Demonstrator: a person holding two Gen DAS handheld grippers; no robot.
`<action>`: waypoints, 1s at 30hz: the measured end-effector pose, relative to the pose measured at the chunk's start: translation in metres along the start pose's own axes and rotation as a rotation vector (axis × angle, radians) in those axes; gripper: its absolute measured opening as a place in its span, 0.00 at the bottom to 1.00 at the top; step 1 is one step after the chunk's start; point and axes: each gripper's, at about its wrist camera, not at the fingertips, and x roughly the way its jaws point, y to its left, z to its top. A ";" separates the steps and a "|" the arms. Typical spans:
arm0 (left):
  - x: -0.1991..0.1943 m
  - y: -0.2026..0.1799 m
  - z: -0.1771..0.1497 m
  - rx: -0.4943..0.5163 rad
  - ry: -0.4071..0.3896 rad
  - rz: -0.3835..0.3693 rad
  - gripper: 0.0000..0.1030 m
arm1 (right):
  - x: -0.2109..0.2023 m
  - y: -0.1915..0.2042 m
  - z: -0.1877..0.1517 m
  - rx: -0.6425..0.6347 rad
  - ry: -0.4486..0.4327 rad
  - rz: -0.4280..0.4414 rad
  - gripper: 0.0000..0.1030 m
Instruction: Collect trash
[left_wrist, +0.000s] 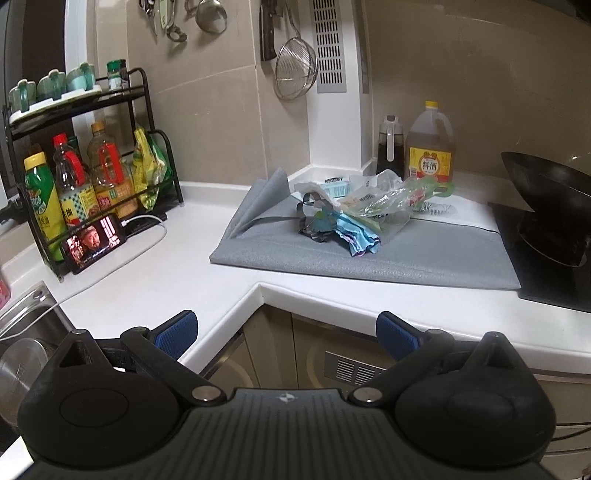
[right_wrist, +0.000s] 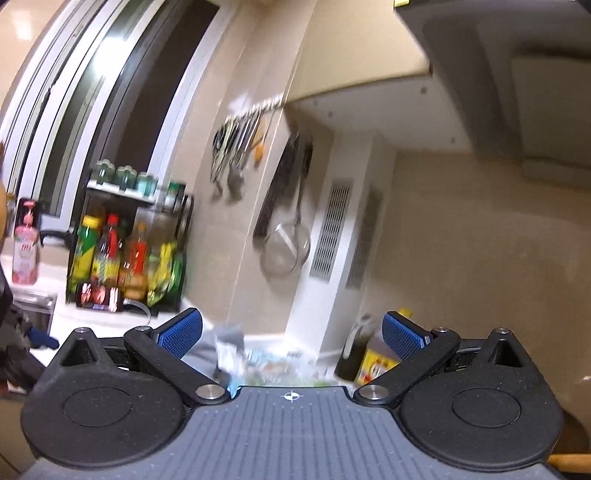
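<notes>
Trash is our target, and nothing is collected yet. Nearest to us, at the bottom of the left wrist view, our left gripper (left_wrist: 287, 334) hangs with its jaws spread wide and empty, out past the white counter (left_wrist: 147, 273) edge, over the cabinet fronts. Our right gripper (right_wrist: 291, 332) is equally wide and empty, tipped up at the wall in a blurred view, so it looks poised, not working. Beyond the counter's corner, middle of the frame, lies the grey mat (left_wrist: 424, 254), and on it the trash pile (left_wrist: 354, 218) of crumpled wrappers and clear plastic, well apart from both grippers and slightly right of the left one's centreline. Heaped in one spot, it should suit grabbing. Farther back stand the cooking wine jug (left_wrist: 430, 146) and, upper left, the condiment rack (left_wrist: 92, 162).
</notes>
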 end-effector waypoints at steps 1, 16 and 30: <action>0.001 -0.001 -0.001 0.007 0.002 0.002 1.00 | 0.001 0.003 -0.001 0.005 0.010 -0.011 1.00; 0.028 -0.011 -0.012 0.038 0.087 0.005 1.00 | 0.058 0.052 -0.090 0.179 0.273 -0.082 1.00; 0.058 -0.012 -0.021 0.028 0.164 -0.003 1.00 | 0.077 0.043 -0.107 0.239 0.334 -0.086 1.00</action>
